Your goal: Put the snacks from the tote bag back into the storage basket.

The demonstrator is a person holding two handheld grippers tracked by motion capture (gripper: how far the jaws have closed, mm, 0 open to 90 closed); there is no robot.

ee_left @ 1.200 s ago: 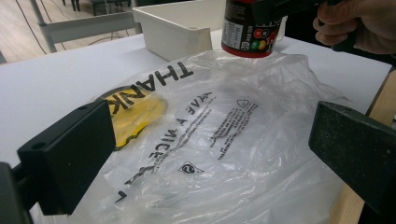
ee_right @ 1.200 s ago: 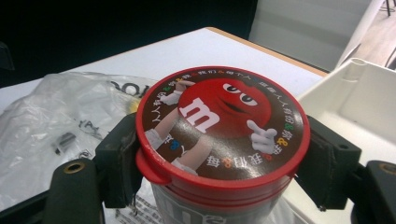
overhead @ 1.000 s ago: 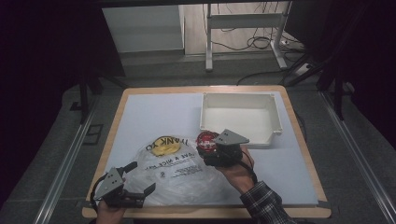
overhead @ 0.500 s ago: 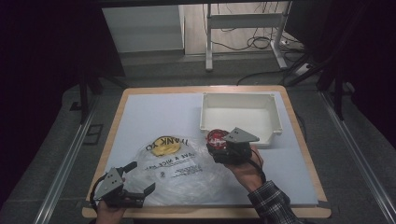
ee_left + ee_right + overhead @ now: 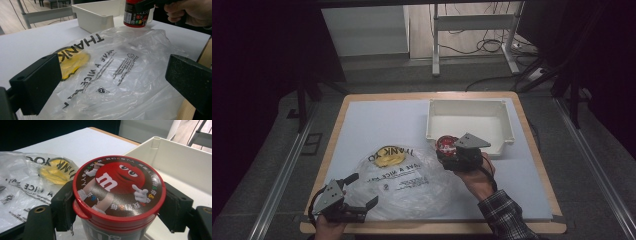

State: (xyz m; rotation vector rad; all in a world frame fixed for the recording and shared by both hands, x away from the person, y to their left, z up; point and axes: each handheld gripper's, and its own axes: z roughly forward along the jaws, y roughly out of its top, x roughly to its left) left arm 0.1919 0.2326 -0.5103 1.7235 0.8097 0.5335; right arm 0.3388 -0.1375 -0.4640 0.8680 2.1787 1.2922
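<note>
While the right gripper [image 5: 451,151] clamps its jaws on the red-lidded candy tub [image 5: 118,192] below the lid rim, the tub hangs just over the near edge of the white bin [image 5: 467,122], beside the plastic bag [image 5: 404,182]. Left gripper [image 5: 357,192], jaws apart, straddles the bag's near edge, probably to steady it. Grip under the rim likely prevents slipping.

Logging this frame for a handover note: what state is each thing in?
M&M's tub: upright, red lid on, clamped in the right hand-held gripper.
Plastic bag: crumpled flat on the table, empty-looking.
White tray: empty.
Left hand-held gripper: open at the bag's edge.
</note>
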